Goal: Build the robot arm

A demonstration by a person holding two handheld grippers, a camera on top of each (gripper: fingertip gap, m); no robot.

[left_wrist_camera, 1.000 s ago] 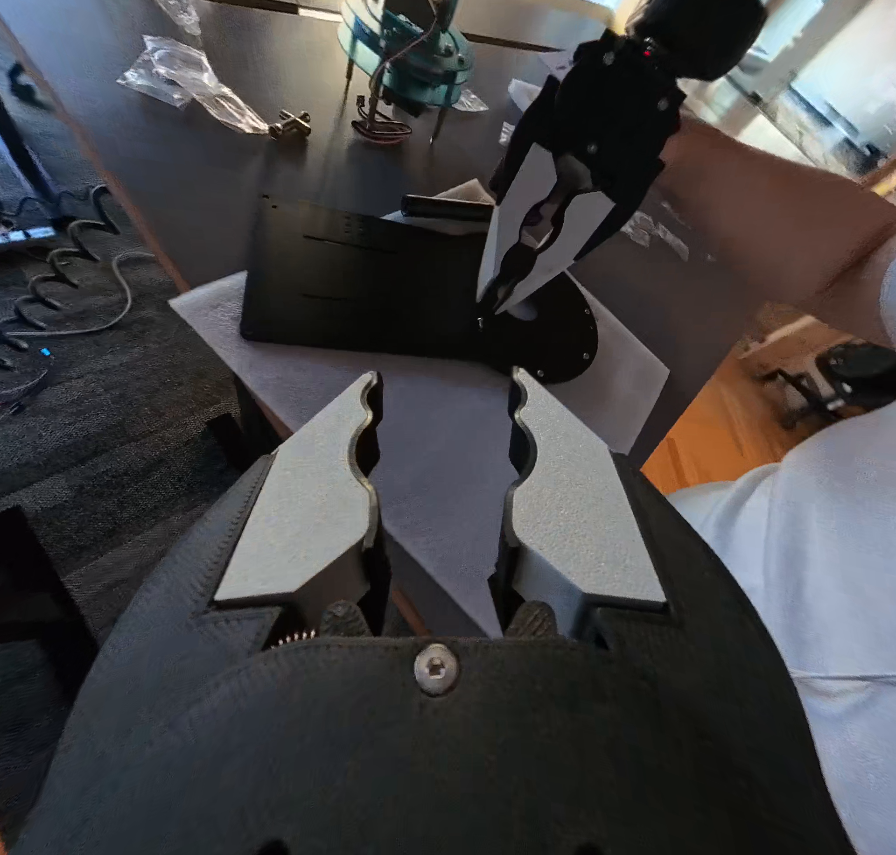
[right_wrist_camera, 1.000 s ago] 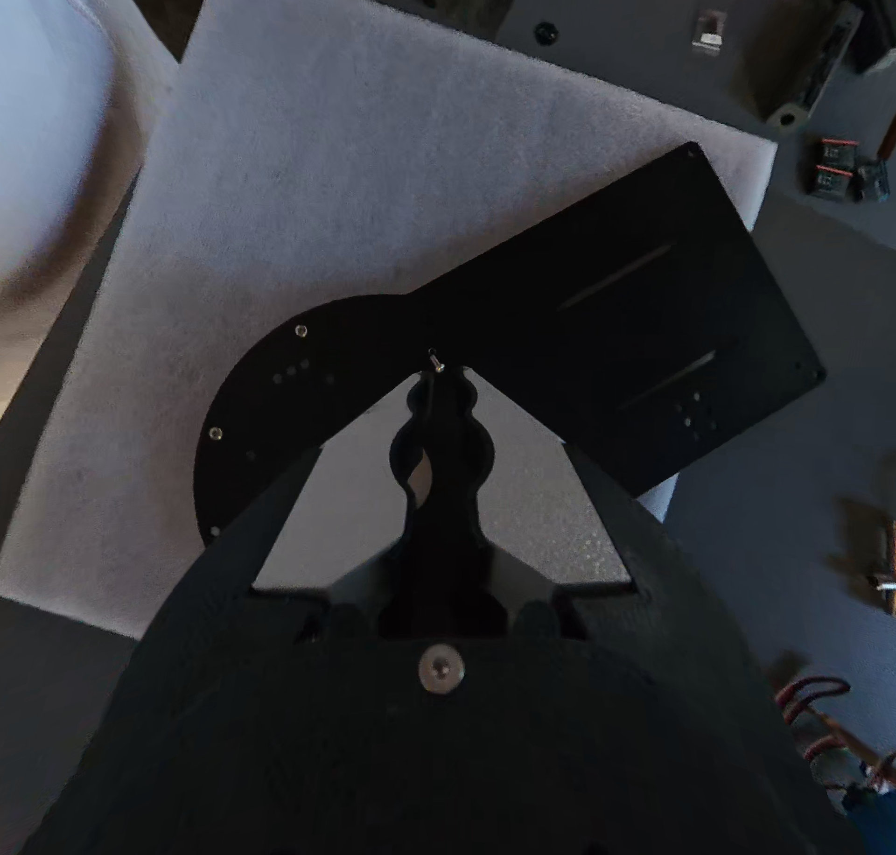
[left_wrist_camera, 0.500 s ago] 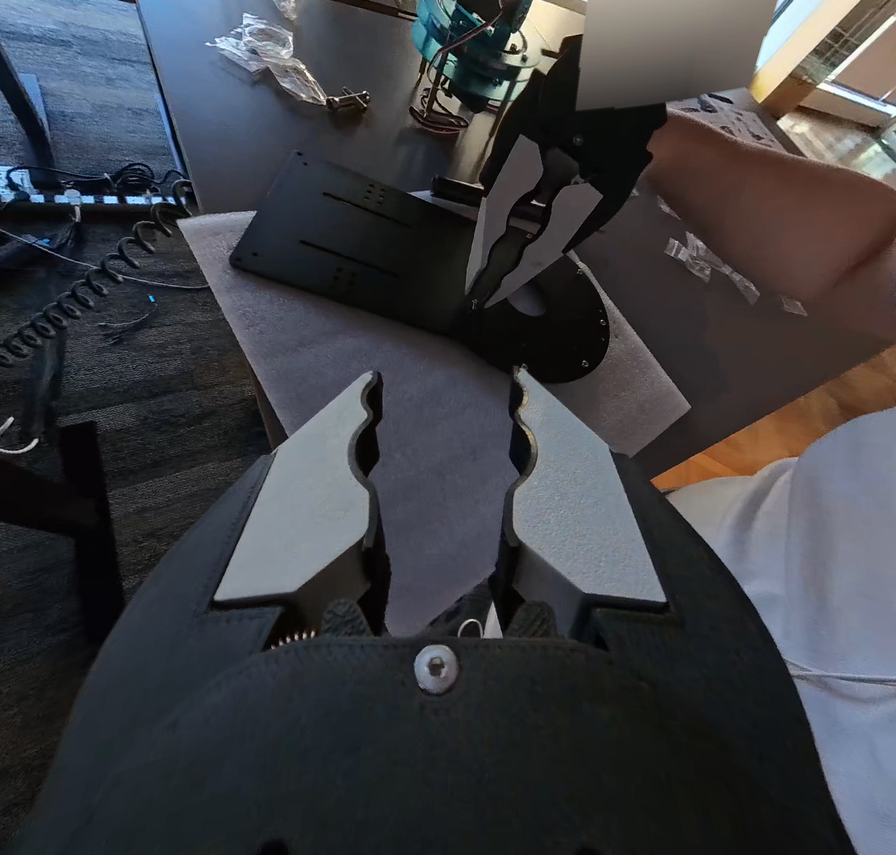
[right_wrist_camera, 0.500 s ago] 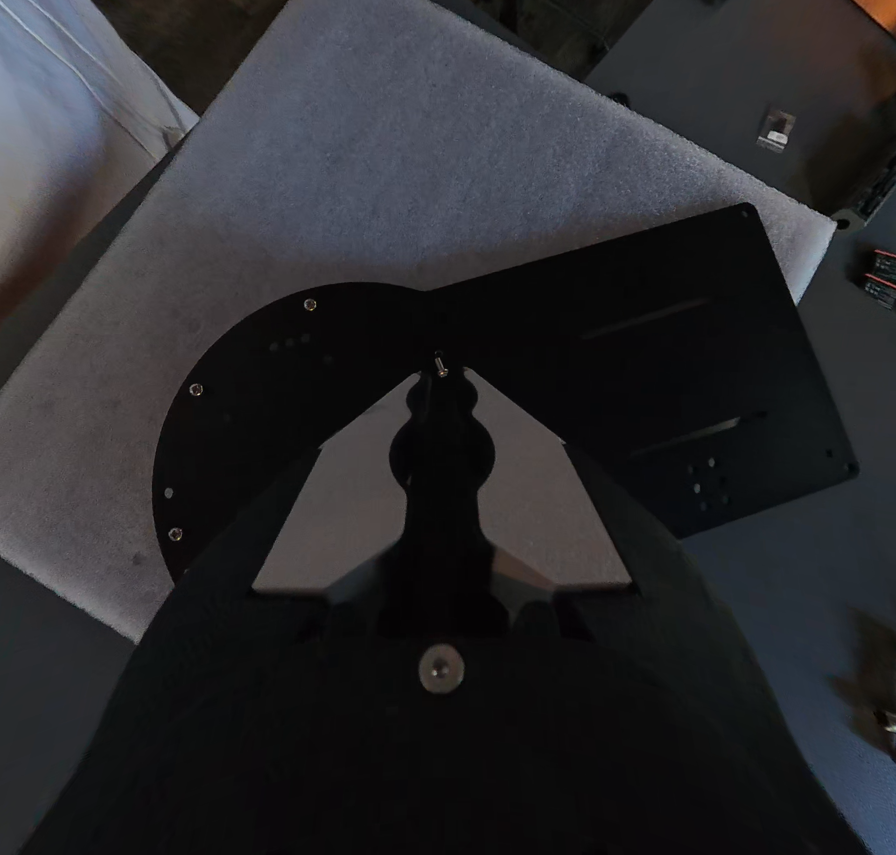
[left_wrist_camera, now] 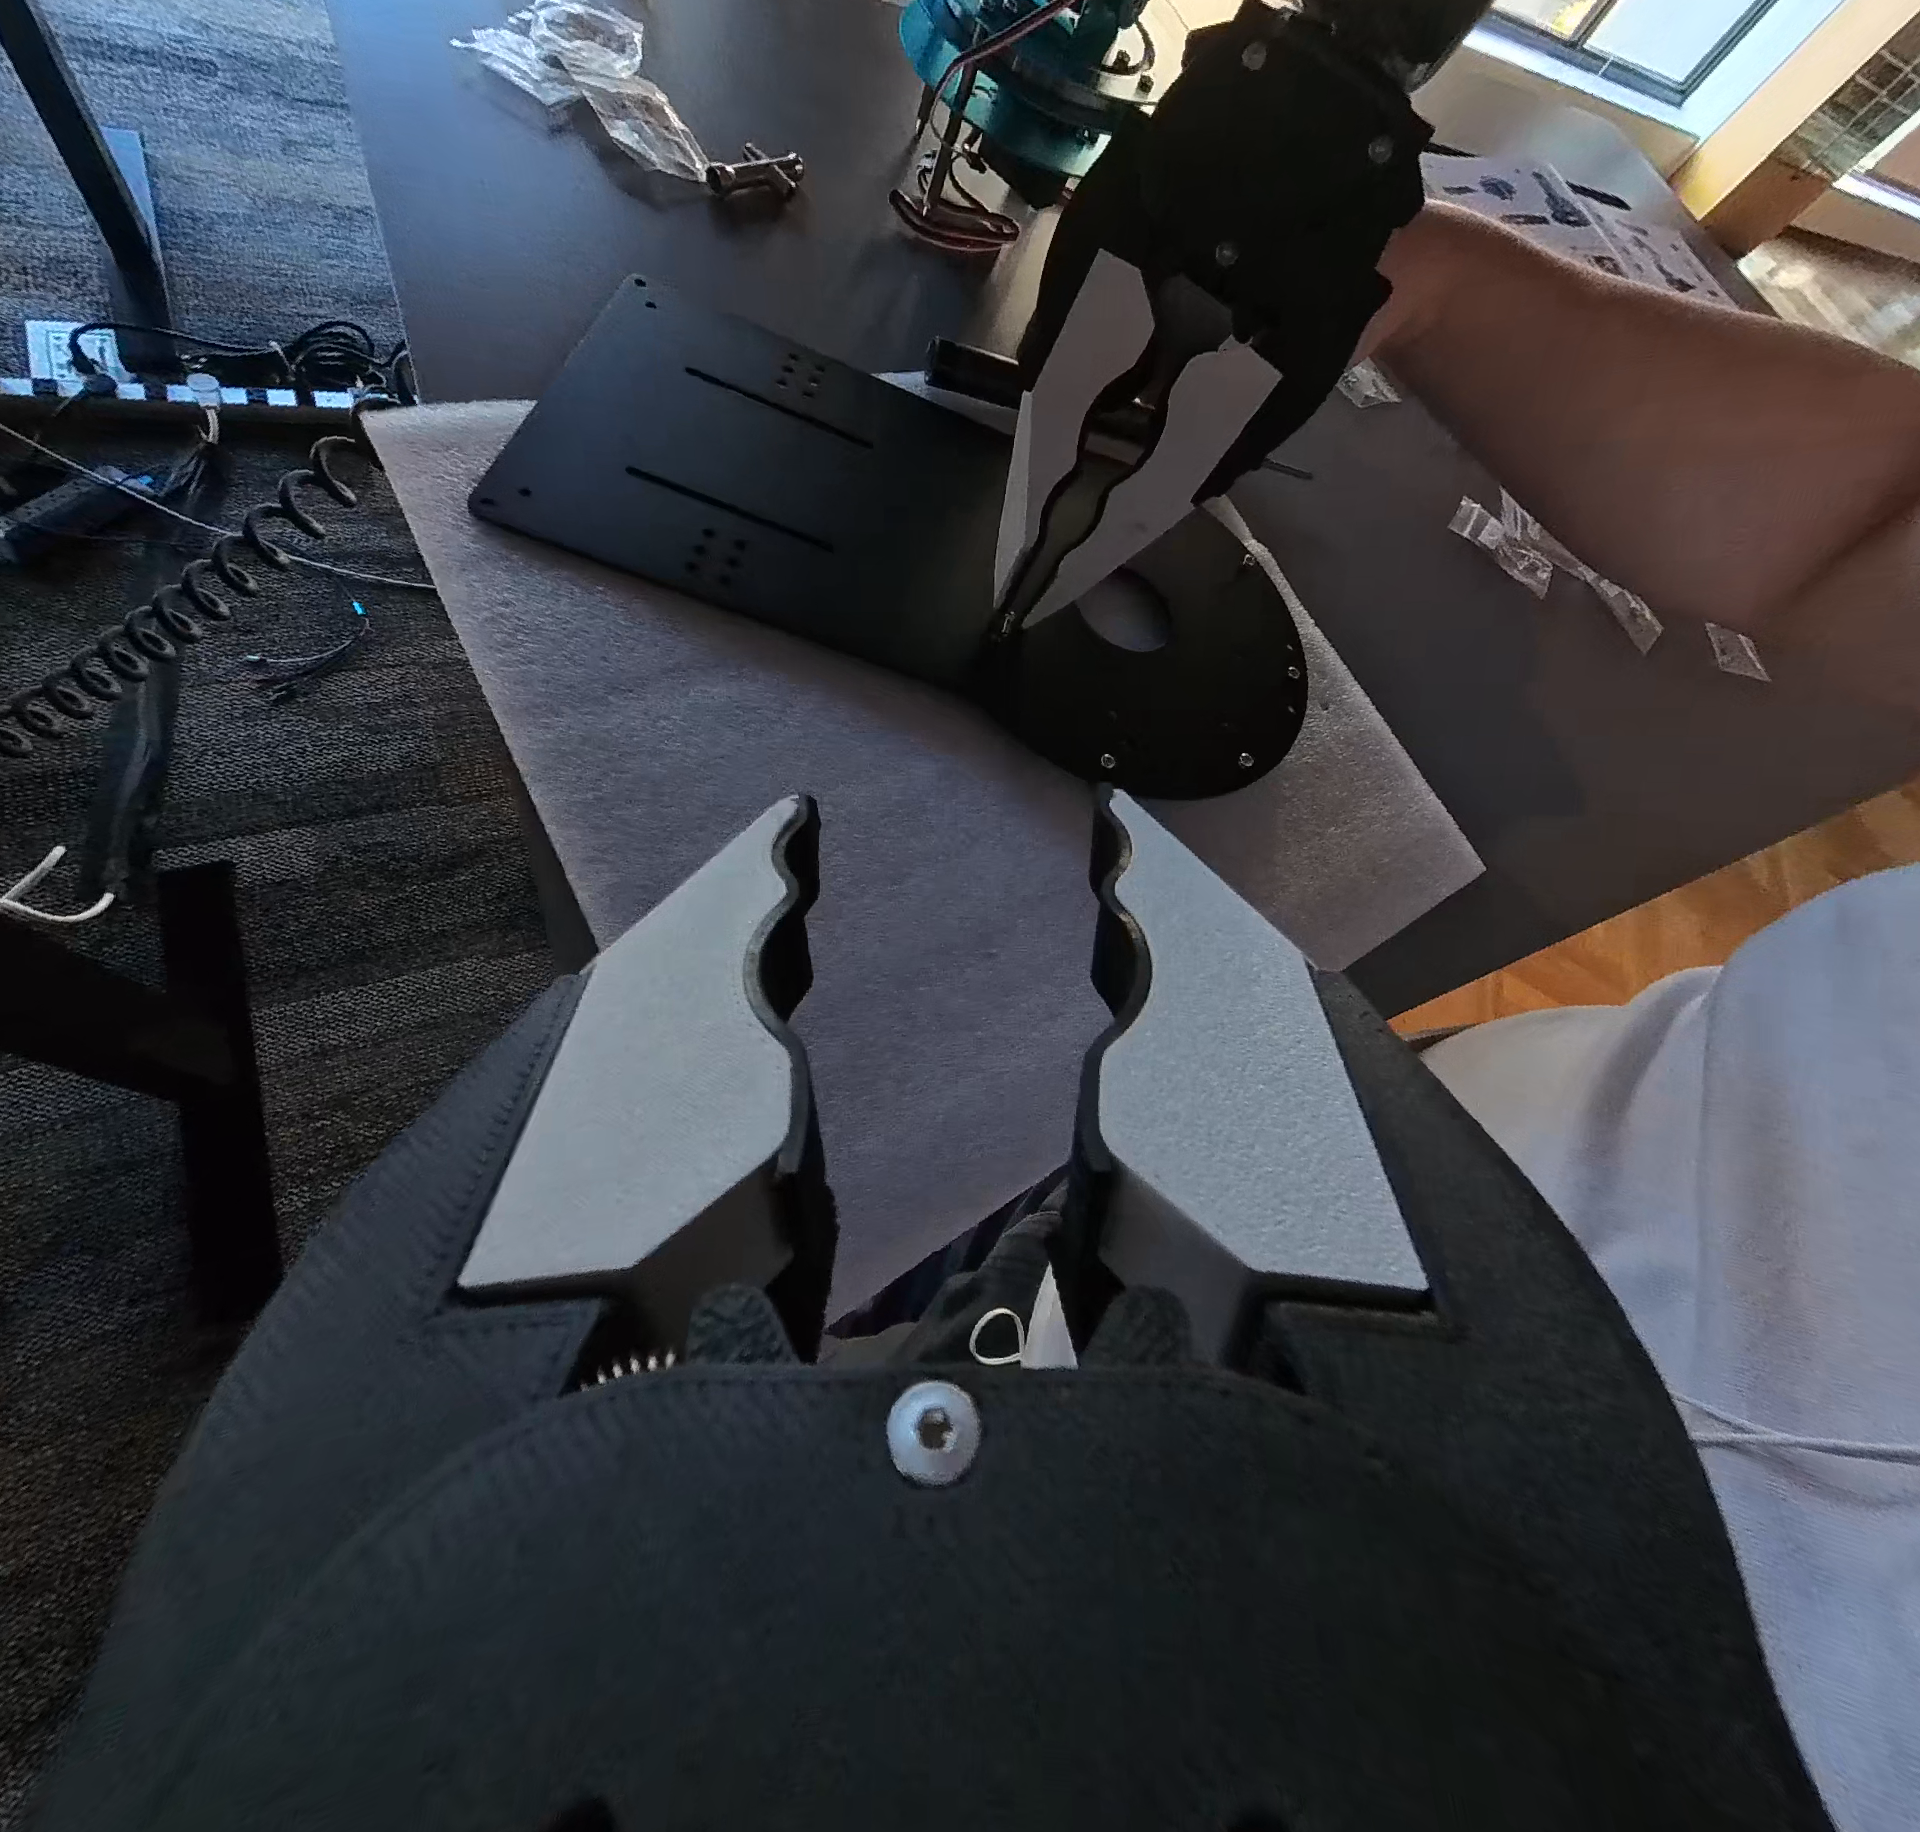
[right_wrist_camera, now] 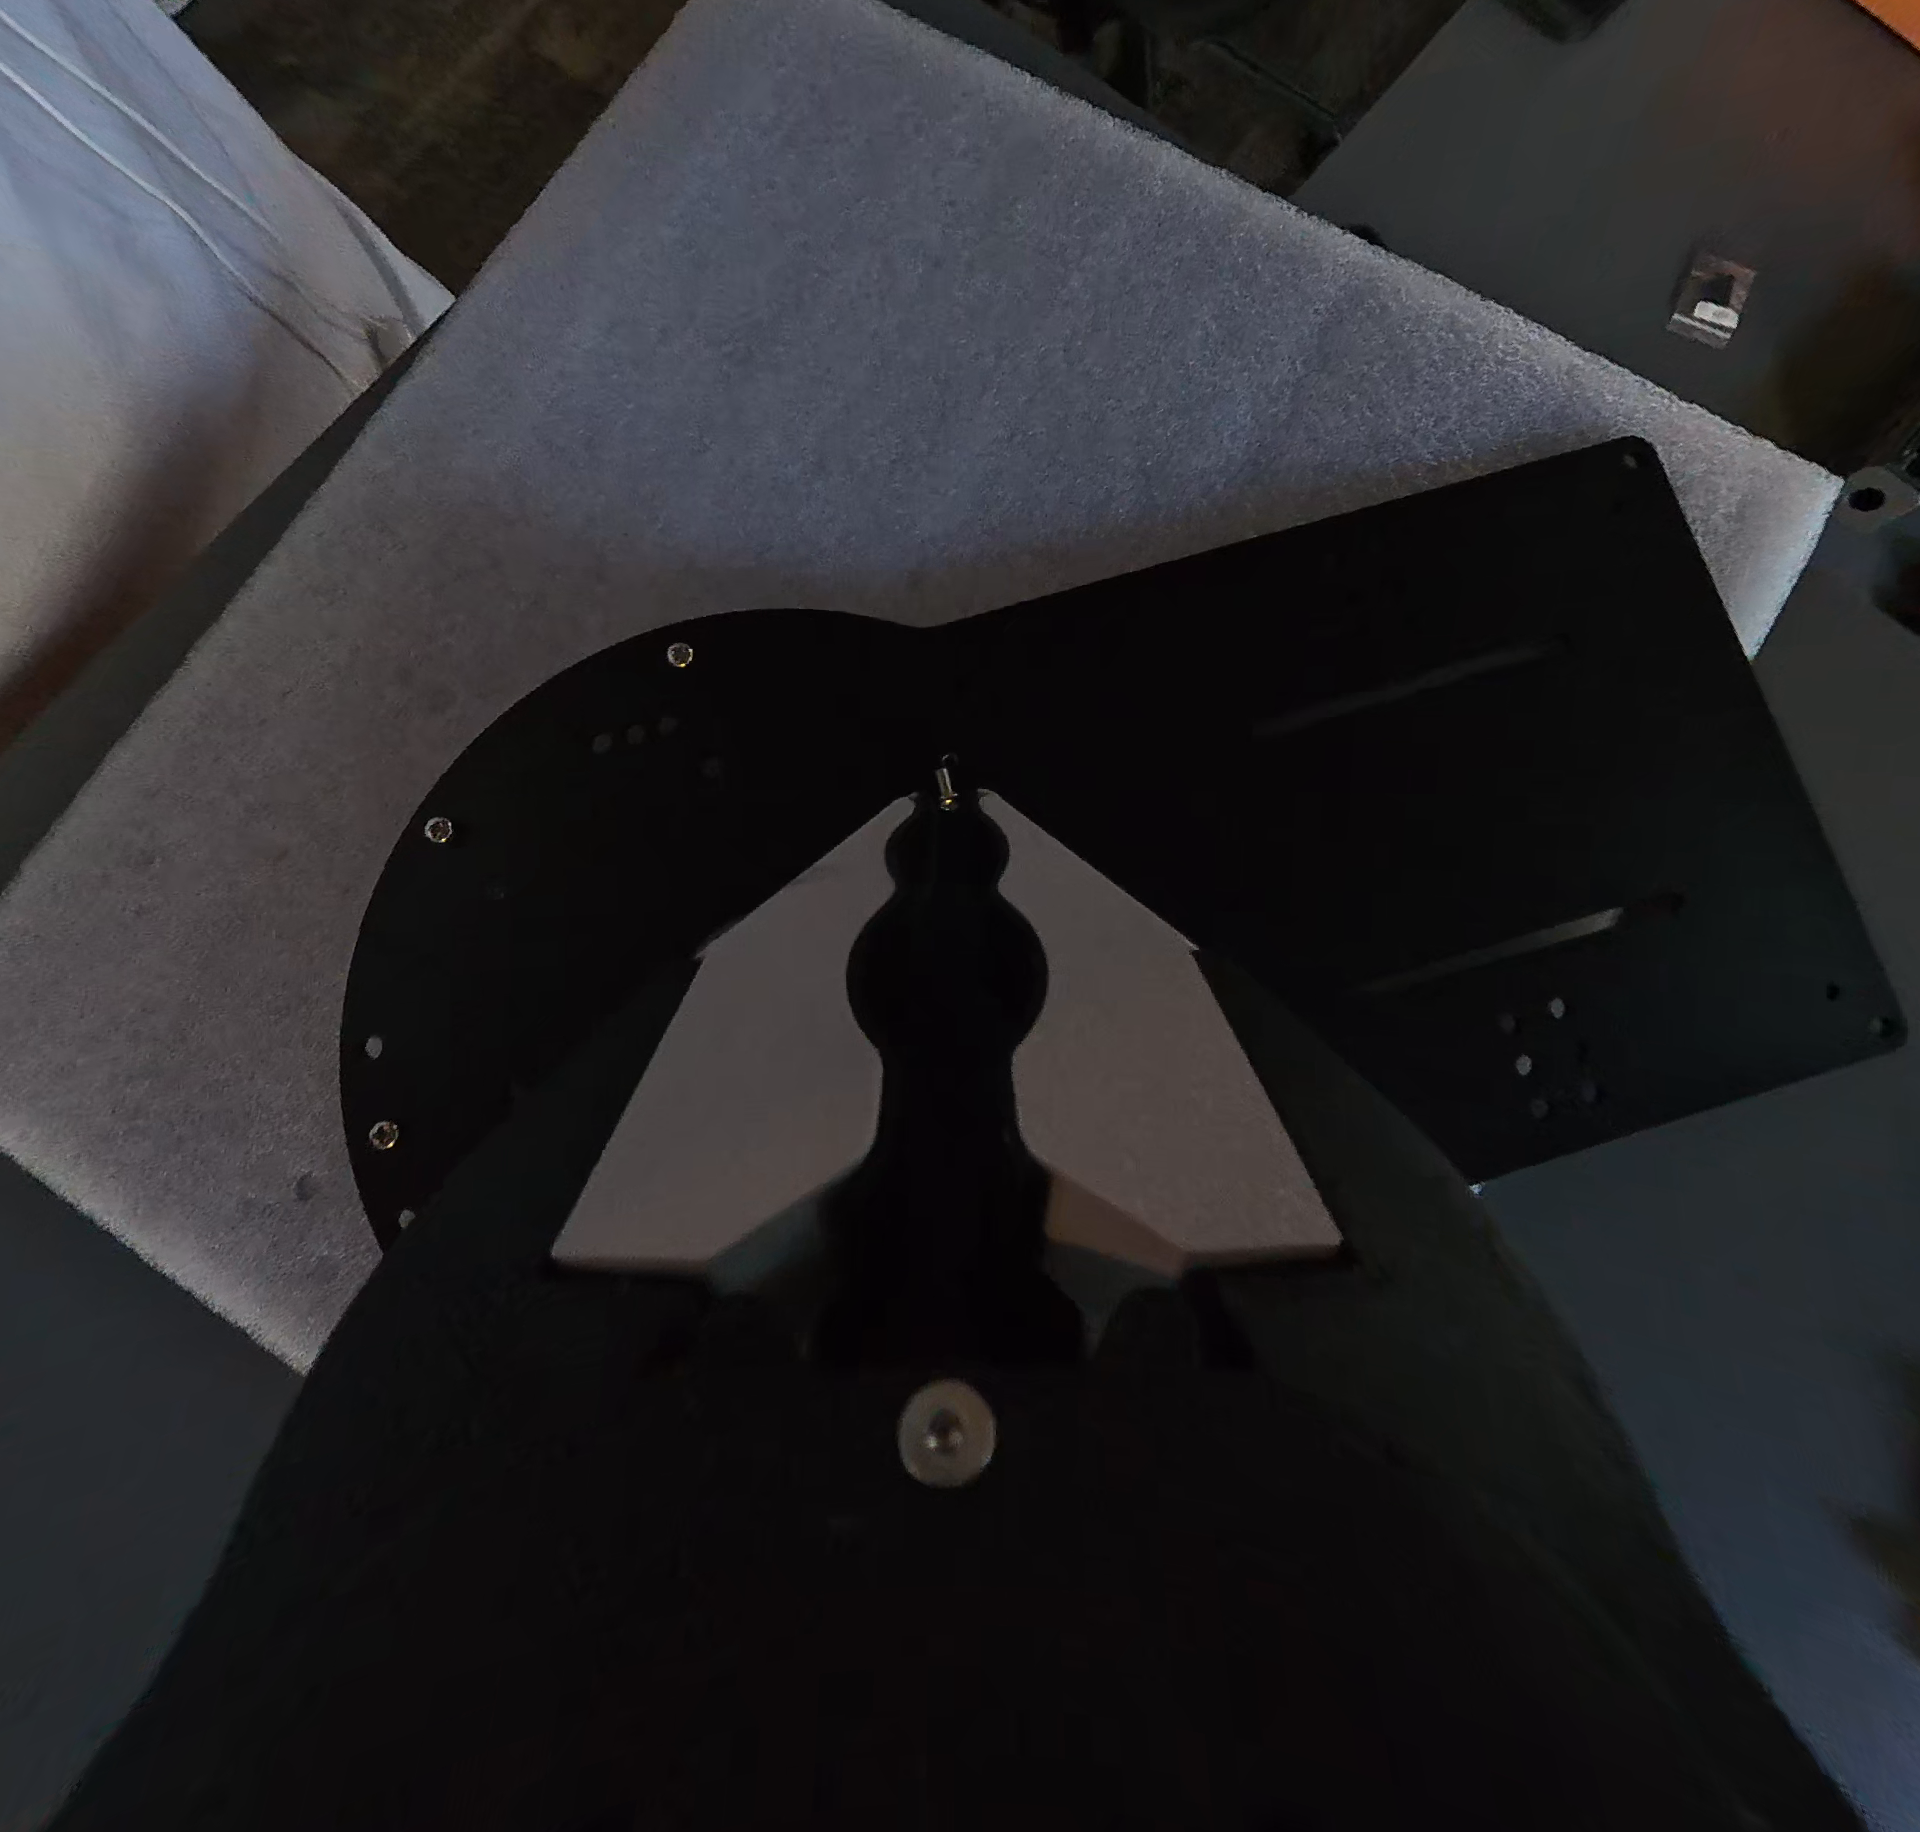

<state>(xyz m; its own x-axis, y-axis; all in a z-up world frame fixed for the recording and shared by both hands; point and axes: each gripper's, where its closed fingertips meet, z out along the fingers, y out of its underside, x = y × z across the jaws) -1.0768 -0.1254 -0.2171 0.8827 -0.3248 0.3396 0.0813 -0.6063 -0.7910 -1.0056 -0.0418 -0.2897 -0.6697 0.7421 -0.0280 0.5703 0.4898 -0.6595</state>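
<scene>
A black metal plate (left_wrist_camera: pixel 748 504) with slots and a round end lies on a grey foam sheet (left_wrist_camera: pixel 790 743) on the dark table; it also shows in the right wrist view (right_wrist_camera: pixel 1299 795). My right gripper (right_wrist_camera: pixel 948 795) is shut on a small silver screw (right_wrist_camera: pixel 945 780) and holds it point-down just over the plate where the round end meets the flat part. It also shows in the left wrist view (left_wrist_camera: pixel 1006 629). My left gripper (left_wrist_camera: pixel 954 826) is open and empty, held back over the near edge of the foam sheet (right_wrist_camera: pixel 831 328).
A teal robot base with wires (left_wrist_camera: pixel 1023 26) stands at the back of the table. Clear plastic bags (left_wrist_camera: pixel 582 68), a metal fitting (left_wrist_camera: pixel 753 172) and small packets (left_wrist_camera: pixel 1558 567) lie around. Cables (left_wrist_camera: pixel 156 629) lie on the carpet at the left. A small black part (right_wrist_camera: pixel 1881 504) sits right of the foam. Tip to tip, the grippers are about 15 centimeters apart. My right gripper is the nearer one to the metal fitting (left_wrist_camera: pixel 753 172): about 20 centimeters, against 30 centimeters.
My left gripper has pulled back and swung, so more of the plate and table shows. My right gripper has risen slightly with the screw and stays over the same spot.
</scene>
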